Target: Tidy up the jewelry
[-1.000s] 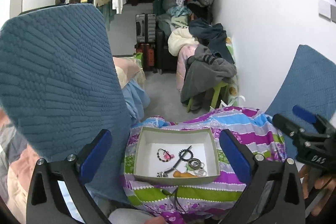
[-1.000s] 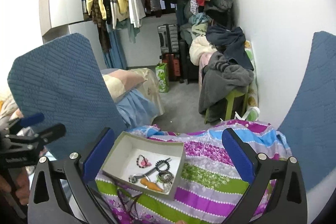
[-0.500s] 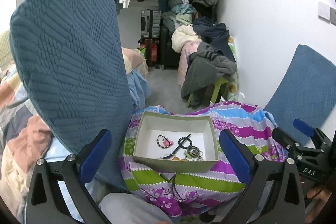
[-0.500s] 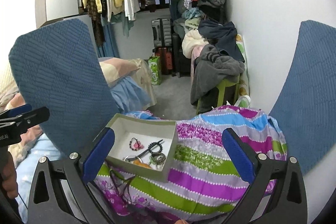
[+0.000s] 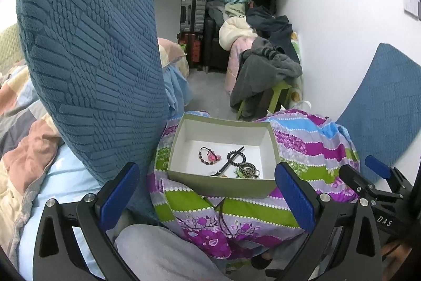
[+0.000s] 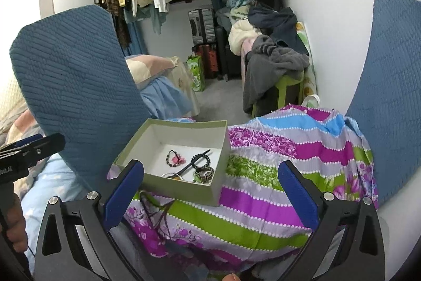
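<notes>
Striped cloth (image 5: 302,149): I see it draped over the surface.
Box (image 5: 226,187): nearer than a second ago, at 12 o'clock.
Both tongs (image 5: 208,191) (image 6: 210,191): apart, empty.
Jewelry (image 5: 229,162): inside the box; I'm closing in.

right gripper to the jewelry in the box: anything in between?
In the right wrist view, only the box's near cardboard wall and some striped cloth separate the open right gripper from the jewelry. A dark cord lies on the cloth, left.
</notes>
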